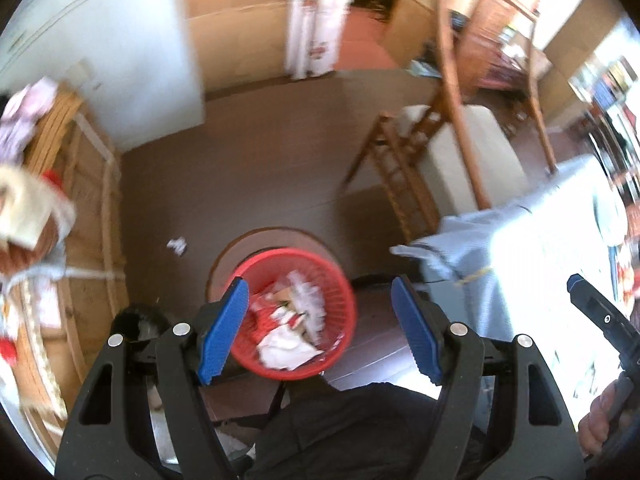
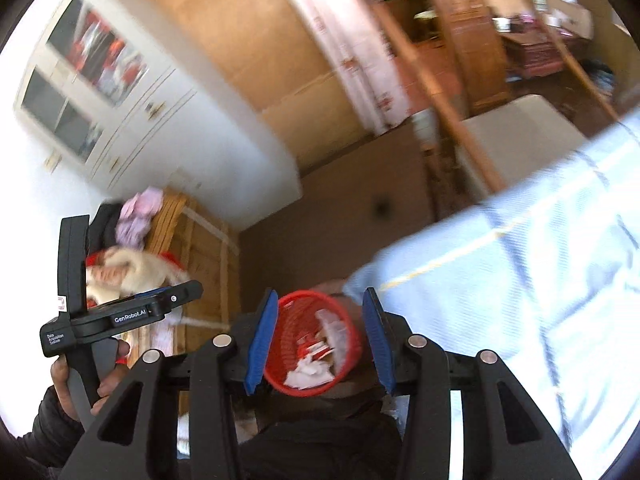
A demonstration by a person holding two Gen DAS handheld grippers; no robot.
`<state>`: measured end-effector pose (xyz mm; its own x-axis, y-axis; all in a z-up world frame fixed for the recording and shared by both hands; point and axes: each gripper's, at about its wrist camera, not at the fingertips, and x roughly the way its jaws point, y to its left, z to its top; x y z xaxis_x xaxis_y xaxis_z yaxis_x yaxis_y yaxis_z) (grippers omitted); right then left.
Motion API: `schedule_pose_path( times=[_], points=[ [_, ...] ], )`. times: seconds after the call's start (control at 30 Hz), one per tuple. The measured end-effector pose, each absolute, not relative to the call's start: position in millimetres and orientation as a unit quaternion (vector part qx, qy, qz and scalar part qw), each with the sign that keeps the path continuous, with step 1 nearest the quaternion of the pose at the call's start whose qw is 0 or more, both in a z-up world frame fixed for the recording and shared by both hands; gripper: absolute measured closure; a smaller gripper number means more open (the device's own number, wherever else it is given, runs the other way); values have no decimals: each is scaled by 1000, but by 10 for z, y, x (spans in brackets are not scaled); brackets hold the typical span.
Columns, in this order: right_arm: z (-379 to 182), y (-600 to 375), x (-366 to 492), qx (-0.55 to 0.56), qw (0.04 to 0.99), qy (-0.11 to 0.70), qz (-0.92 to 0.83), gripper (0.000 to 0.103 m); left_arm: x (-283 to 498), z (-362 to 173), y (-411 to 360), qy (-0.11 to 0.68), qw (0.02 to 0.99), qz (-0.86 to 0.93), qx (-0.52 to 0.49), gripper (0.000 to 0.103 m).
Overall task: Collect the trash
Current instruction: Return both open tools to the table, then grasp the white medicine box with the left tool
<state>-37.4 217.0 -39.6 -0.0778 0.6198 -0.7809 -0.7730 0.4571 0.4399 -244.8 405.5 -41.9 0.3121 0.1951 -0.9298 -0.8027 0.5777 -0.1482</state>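
I am reading "GenRobot.AI" on the side of my left gripper [image 2: 176, 294] as the right wrist camera catches it, with a smaller label on its body that looks like "Data Acquisition System". My left hand [image 2: 80, 384] is wrapping its handle.

Both tools are hanging high over the floor and pointing down. The left gripper [image 1: 320, 324] is standing wide apart and gripping nothing; its blue pads [image 1: 222, 330] are framing the bin [image 1: 344, 292] far below without touching it. The right gripper [image 2: 320, 338] is likewise spread and empty, its pads [image 2: 262, 340] sitting either side of the bin [image 2: 288, 344] in view. The left wrist camera is also showing the right gripper [image 1: 578, 284] at its right edge, over the cloth.

The red mesh bin is standing on the brown floor [image 1: 260, 168], on a round mat [image 1: 224, 256], and is holding crumpled white and red scraps [image 1: 288, 344]. One loose paper ball [image 1: 177, 245] is lying on the floor to the left of the bin, well apart from both grippers.

A pale blue cloth [image 1: 480, 256] is covering a table to the right. A wooden chair [image 1: 404, 168] is standing beyond it, and a wooden chest [image 1: 84, 184] with heaped clothes is sitting at the left. Both views are blurring.
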Motion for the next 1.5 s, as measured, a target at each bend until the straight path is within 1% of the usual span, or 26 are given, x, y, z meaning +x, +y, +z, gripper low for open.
schedule_pose_path(
  times=[0.23,0.43,0.73,0.93,1.07,1.13,1.5],
  points=[
    [-268,1305,-46,-13,740,511,437,58,-1688,-341,3632,503,786,251,-257,29],
    [-182,500,80,40,788,498,359,56,-1040,-305,3042,521,813,165,-200,29],
    [-62,-730,-56,114,849,459,236,56,-338,-263,2091,531,838,39,-118,29],
    [-40,-1626,-363,168,879,428,129,55,77,-233,1156,534,841,-68,-53,28],
    [-51,-2124,-672,206,887,409,54,53,162,-255,584,535,834,-134,-9,26],
    [-59,-2297,-794,219,889,402,28,50,200,-275,300,535,829,-164,9,25],
    [-111,-2881,-1167,257,887,379,-64,48,297,-456,-570,544,801,-243,63,24]
  ],
)
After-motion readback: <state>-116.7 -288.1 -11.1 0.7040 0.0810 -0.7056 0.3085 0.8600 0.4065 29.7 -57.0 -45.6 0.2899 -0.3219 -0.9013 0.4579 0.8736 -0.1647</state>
